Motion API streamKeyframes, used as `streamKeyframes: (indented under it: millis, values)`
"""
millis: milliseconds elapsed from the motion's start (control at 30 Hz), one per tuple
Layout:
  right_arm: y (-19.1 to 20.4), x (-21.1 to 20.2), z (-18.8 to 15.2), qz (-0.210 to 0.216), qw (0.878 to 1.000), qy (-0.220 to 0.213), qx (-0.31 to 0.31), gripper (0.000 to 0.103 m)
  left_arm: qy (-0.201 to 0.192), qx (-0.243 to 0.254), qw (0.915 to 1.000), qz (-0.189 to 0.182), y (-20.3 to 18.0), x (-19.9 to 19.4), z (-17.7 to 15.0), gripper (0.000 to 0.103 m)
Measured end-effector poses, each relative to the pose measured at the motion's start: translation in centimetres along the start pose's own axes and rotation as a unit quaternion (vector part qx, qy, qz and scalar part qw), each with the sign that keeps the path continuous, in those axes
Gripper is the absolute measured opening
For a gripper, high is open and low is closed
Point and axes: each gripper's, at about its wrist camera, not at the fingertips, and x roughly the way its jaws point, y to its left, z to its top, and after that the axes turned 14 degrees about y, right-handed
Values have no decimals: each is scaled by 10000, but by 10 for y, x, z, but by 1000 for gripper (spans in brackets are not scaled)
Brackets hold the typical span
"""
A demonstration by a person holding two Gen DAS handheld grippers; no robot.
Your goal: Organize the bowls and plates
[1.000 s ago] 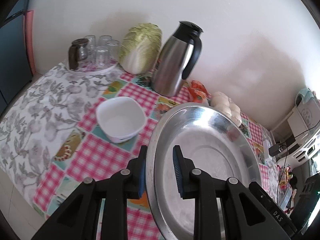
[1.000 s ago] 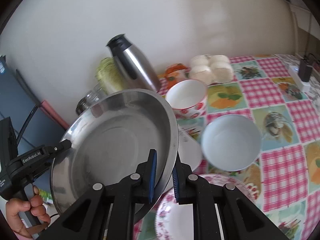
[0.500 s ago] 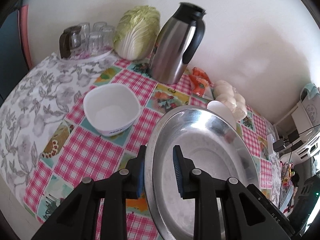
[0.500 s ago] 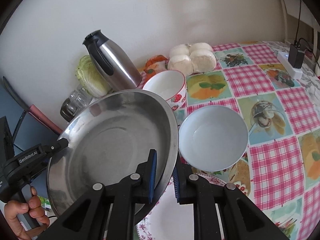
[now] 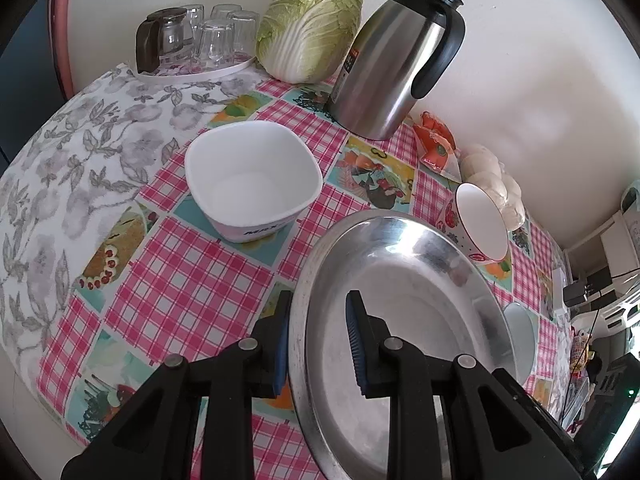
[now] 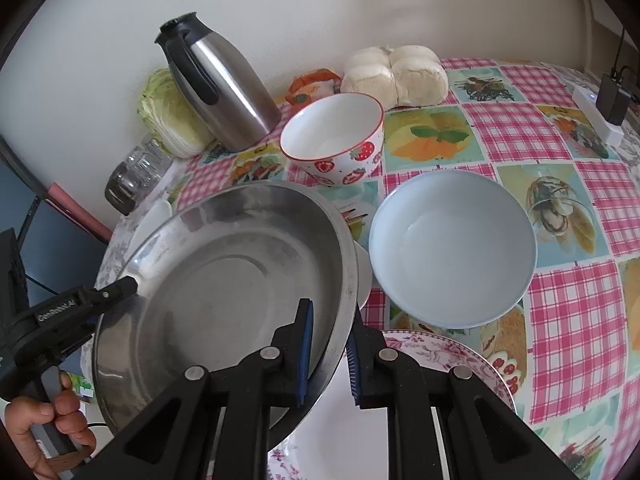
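The left tongs (image 5: 316,344) pinch one rim of a steel plate (image 5: 400,312), 1 pad outside and 1 inside. The right tongs (image 6: 329,354) pinch the opposite rim, so the plate hangs tilted between them above the checked surface (image 6: 520,140). Under its right edge lies a floral plate (image 6: 452,356); just beyond that sits a pale blue bowl (image 6: 452,248), then a strawberry bowl (image 6: 332,140). Near the surface's left side stands a square white bowl (image 5: 252,184). A steel jug (image 5: 392,60) and a cabbage (image 5: 308,24) stand along the back edge.
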Motion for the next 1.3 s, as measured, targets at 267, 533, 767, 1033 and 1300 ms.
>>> streamKeyframes:
  millis: [267,533,767,1033,1300]
  values:
    - [4,7,7,-235,9996,-106,-72,19,20,-69,10000,3,3,19,9,26]
    - [3,16,13,-370,9992,-112,-77,19,18,-167,9998,-112,6,35,14,29]
    - [6,20,17,-632,9976,-183,-195,19,-95,-105,9999,-55,2,42,14,35]
    - [3,27,19,-661,9977,-73,-133,19,43,-133,9999,5,4,51,15,36]
    - [-5,35,20,-613,9981,94,15,19,41,-84,9999,63,2,52,14,36]
